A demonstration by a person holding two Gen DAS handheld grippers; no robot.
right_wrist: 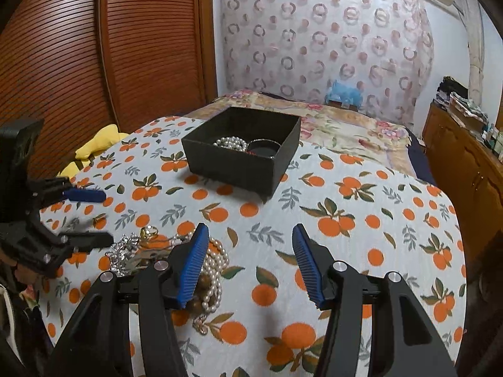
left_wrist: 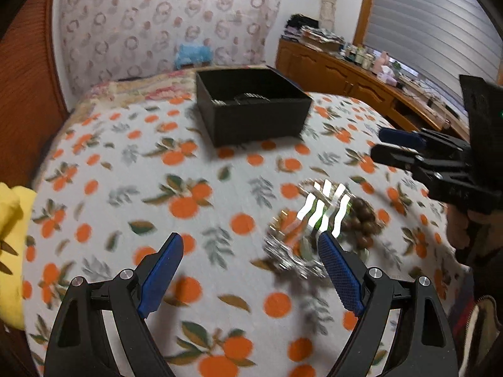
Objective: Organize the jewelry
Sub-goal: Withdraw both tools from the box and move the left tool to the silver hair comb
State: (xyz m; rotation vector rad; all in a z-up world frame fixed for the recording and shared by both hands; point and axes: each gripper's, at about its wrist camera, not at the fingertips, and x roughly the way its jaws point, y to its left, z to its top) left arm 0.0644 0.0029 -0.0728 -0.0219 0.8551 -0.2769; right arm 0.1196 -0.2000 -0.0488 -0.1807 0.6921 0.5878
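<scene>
Your left tongs [left_wrist: 250, 253] are spread wide and grasp nothing, hovering over the orange-print blanket [left_wrist: 125, 188] on the bed, with the right-hand blue pad just in front of the jewelry pile [left_wrist: 317, 235]. In the left wrist view that pile is smeared by motion: you can make out a silver chain [left_wrist: 292, 257] low at its left, bright streaks of glare across the middle and brown wooden beads [left_wrist: 361, 220] at its right, but no clear outline. In the right wrist view the pile is sharper: the silver chain [right_wrist: 121, 253] lies farthest left, a gold ring [right_wrist: 149, 232] just behind it, then a pearl strand [right_wrist: 215, 270] whose long axis runs toward and away from you, partly hidden behind the left finger of your right tongs [right_wrist: 250, 264]. Those tongs are also released and hold nothing, poised over bare blanket just right of the pile. Farther back sits the open black box [right_wrist: 242, 165], one corner turned toward you, holding a coil of pearls [right_wrist: 231, 142] beside a round dark item [right_wrist: 263, 147] that is hard to identify. A wooden dresser [right_wrist: 465, 169] is cut off at the far right.
</scene>
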